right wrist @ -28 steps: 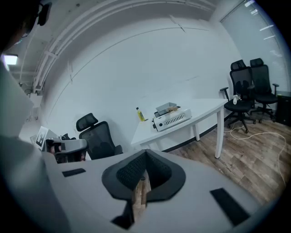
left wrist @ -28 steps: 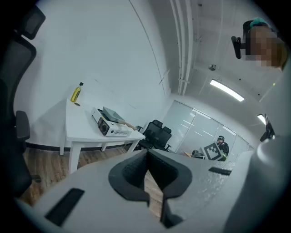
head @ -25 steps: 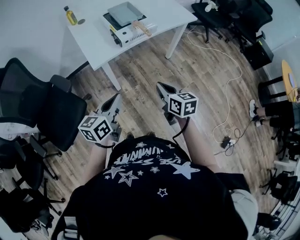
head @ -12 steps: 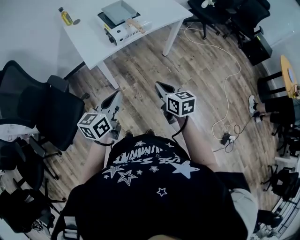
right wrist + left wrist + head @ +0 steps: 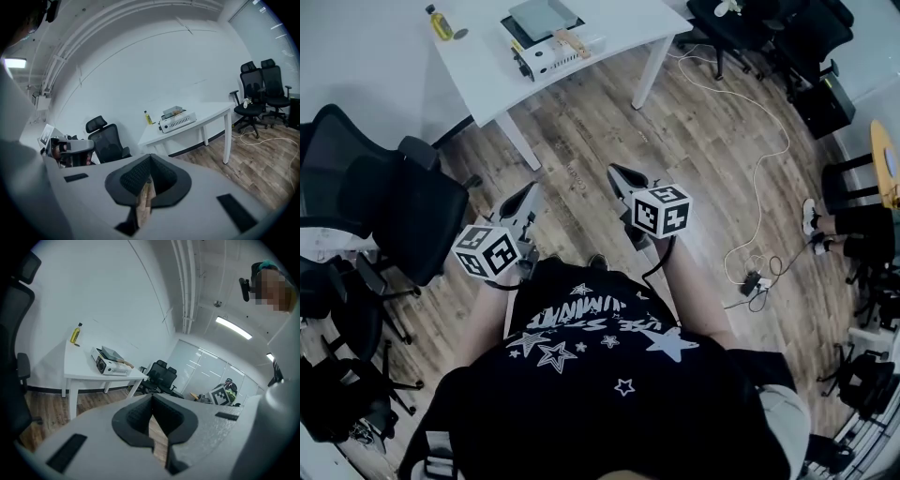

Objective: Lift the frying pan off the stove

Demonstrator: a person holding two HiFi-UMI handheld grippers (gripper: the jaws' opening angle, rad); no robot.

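Note:
The grey square frying pan (image 5: 542, 17) with its wooden handle (image 5: 575, 42) sits on a white portable stove (image 5: 549, 54) on the white table (image 5: 487, 80), far ahead of me. In the left gripper view the pan (image 5: 112, 353) and stove (image 5: 111, 367) appear small and distant; the right gripper view shows the same stove (image 5: 177, 122). My left gripper (image 5: 528, 194) and right gripper (image 5: 617, 173) are both shut and empty, held close to the person's body over the wooden floor, well short of the table.
A yellow oil bottle (image 5: 441, 23) stands on the table's far left. Black office chairs (image 5: 384, 206) crowd the left, with more chairs (image 5: 769, 28) at the upper right. A white cable (image 5: 757, 178) runs across the floor to a power strip (image 5: 753, 281).
The head view has swayed a little, and the table sits slightly higher in the picture. Both grippers stay shut, in nearly the same place in front of the body.

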